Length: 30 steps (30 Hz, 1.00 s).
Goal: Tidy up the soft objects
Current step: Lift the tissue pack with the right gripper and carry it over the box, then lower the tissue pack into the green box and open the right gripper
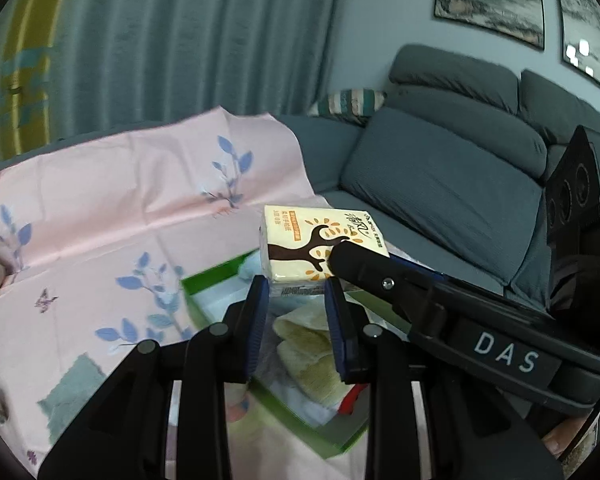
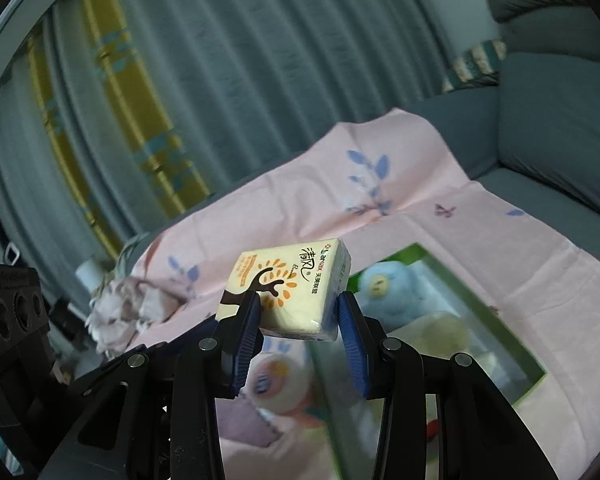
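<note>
Your right gripper (image 2: 298, 314) holds the tissue pack (image 2: 288, 290) in its jaws, lifted above the green box (image 2: 536, 372) on the pink sheet (image 2: 420, 184). Your left gripper (image 1: 298, 284) has narrow jaws just under the pack's near edge; whether they pinch it, you cannot tell.

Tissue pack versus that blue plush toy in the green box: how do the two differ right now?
Colour: the tissue pack is pale yellow with a brown tree print; the blue plush toy is light blue.
Shape: the pack is a flat-sided block; the toy is rounded.
Place: the pack is up in the air, clamped in the right gripper; the toy lies inside the green box.
Both look soft.
</note>
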Each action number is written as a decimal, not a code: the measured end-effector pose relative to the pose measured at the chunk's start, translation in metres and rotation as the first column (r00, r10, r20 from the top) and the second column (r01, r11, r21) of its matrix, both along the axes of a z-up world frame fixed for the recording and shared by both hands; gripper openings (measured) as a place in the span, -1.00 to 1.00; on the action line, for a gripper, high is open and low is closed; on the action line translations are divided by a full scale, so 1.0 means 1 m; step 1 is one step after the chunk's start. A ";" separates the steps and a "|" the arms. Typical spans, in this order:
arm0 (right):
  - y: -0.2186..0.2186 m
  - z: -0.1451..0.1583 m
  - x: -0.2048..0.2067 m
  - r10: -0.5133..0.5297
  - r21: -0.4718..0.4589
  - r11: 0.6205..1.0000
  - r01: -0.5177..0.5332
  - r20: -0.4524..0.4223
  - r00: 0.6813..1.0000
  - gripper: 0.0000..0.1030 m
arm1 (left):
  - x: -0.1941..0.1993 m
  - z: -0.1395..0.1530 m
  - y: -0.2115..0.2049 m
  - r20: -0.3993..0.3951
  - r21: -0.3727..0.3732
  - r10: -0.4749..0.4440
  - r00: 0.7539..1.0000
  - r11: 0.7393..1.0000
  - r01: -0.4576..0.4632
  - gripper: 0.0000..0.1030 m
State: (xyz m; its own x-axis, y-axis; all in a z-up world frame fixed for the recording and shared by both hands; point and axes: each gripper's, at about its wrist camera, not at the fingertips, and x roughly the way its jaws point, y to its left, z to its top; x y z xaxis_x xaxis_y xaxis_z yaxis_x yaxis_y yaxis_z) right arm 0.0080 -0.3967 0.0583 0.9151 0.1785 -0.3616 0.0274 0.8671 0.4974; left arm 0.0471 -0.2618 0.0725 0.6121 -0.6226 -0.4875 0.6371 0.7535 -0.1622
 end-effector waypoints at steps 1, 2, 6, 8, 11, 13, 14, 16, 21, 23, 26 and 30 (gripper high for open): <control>-0.006 -0.005 0.002 -0.008 0.012 1.000 0.008 -0.007 1.000 -0.17 | 0.003 -0.004 -0.008 -0.008 0.020 -0.008 1.000 1.000 0.008 -0.51; -0.013 -0.011 0.005 -0.014 0.023 1.000 0.014 -0.018 1.000 -0.17 | 0.005 -0.008 -0.017 -0.014 0.045 -0.015 1.000 0.999 0.016 -0.50; -0.039 -0.038 0.015 -0.043 0.081 0.995 0.051 -0.087 0.995 -0.16 | 0.019 -0.025 -0.043 -0.083 0.081 -0.035 0.996 0.996 0.042 -0.51; -0.050 -0.048 0.016 -0.055 0.101 0.993 0.067 -0.114 0.992 -0.16 | 0.022 -0.033 -0.054 -0.101 0.089 -0.043 0.994 0.995 0.052 -0.51; -0.064 -0.063 0.018 -0.059 0.141 0.987 0.080 -0.147 0.987 -0.16 | 0.026 -0.044 -0.069 -0.139 0.115 -0.044 0.989 0.992 0.060 -0.51; -0.073 -0.077 0.021 -0.065 0.180 0.979 0.099 -0.185 0.981 -0.16 | 0.028 -0.052 -0.077 -0.164 0.144 -0.044 0.986 0.987 0.068 -0.51; -0.075 -0.081 0.021 -0.067 0.188 0.977 0.104 -0.196 0.978 -0.16 | 0.029 -0.057 -0.082 -0.173 0.165 -0.040 0.984 0.984 0.069 -0.50; -0.080 -0.092 0.026 -0.067 0.213 0.970 0.116 -0.228 0.971 -0.16 | 0.032 -0.065 -0.089 -0.186 0.199 -0.024 0.982 0.978 0.062 -0.51; -0.084 -0.110 0.036 -0.064 0.227 0.964 0.138 -0.305 0.950 -0.16 | 0.040 -0.083 -0.096 -0.235 0.233 0.000 0.972 0.971 0.057 -0.51; -0.084 -0.112 0.038 -0.072 0.215 0.966 0.146 -0.317 0.946 -0.16 | 0.042 -0.084 -0.096 -0.242 0.235 0.004 0.970 0.970 0.055 -0.51; -0.083 -0.113 0.039 -0.077 0.213 0.965 0.152 -0.324 0.943 -0.16 | 0.044 -0.086 -0.093 -0.263 0.230 0.008 0.965 0.972 0.055 -0.50; -0.080 -0.110 0.041 -0.099 0.190 0.967 0.168 -0.329 0.939 -0.16 | 0.043 -0.083 -0.086 -0.302 0.192 -0.002 0.953 0.979 0.062 -0.50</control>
State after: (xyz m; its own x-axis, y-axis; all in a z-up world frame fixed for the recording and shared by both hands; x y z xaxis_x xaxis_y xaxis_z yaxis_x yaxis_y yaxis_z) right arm 0.0489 -0.4762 -0.0513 0.7809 0.1666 -0.6021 0.3209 0.7199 0.6154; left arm 0.0900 -0.3480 -0.0108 0.4008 -0.5121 -0.7596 0.6066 0.7697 -0.1989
